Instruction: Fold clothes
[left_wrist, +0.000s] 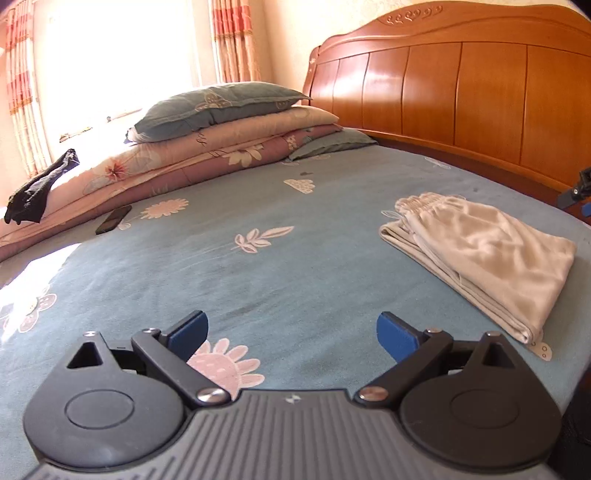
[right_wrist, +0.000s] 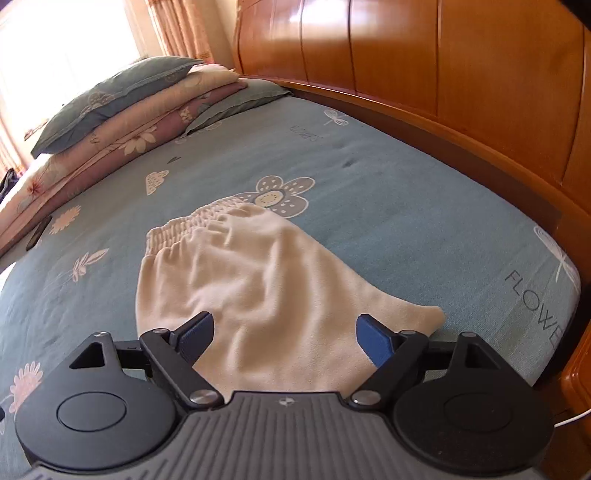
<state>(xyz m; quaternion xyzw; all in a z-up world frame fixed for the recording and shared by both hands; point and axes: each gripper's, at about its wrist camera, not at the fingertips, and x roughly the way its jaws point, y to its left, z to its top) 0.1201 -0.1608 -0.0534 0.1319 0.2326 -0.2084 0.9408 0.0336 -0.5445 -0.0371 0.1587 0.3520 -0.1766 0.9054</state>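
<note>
A pair of cream shorts (right_wrist: 255, 273) lies folded on the blue flowered bedsheet (right_wrist: 406, 206), its elastic waistband toward the pillows. The left wrist view shows the same shorts (left_wrist: 484, 254) at the right, well ahead of my left gripper (left_wrist: 291, 332). That gripper is open above bare sheet, nothing between its blue pads. My right gripper (right_wrist: 284, 332) hovers open over the near end of the shorts, and its pads touch no cloth.
A wooden headboard (left_wrist: 461, 96) runs along the right side. Stacked pillows and folded quilts (left_wrist: 207, 136) sit at the far end by a bright window. A dark garment (left_wrist: 40, 192) hangs off the quilt edge and a black phone (left_wrist: 113, 219) lies on the sheet.
</note>
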